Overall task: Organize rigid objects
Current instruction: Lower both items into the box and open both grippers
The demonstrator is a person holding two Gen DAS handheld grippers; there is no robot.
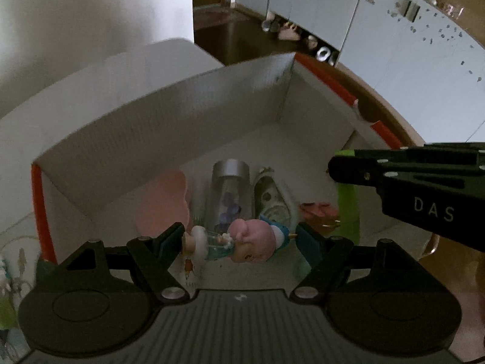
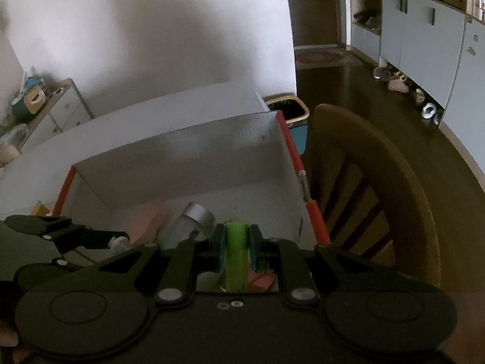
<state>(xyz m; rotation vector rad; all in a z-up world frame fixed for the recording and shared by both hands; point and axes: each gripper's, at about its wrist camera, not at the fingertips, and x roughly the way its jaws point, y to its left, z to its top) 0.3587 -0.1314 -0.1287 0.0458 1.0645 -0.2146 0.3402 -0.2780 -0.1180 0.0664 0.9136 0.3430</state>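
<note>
While over the box [image 1: 169, 115], left hand-held gripper [image 1: 241, 238] clamps figurine [image 1: 242, 242].

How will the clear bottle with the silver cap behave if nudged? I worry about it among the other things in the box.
The clear bottle lies on its side on the white box floor, so it would probably roll. Its clear, smooth wall looks slippery and possibly breakable, though I cannot tell glass from plastic. Neighbours close on both sides may stop it.
</note>
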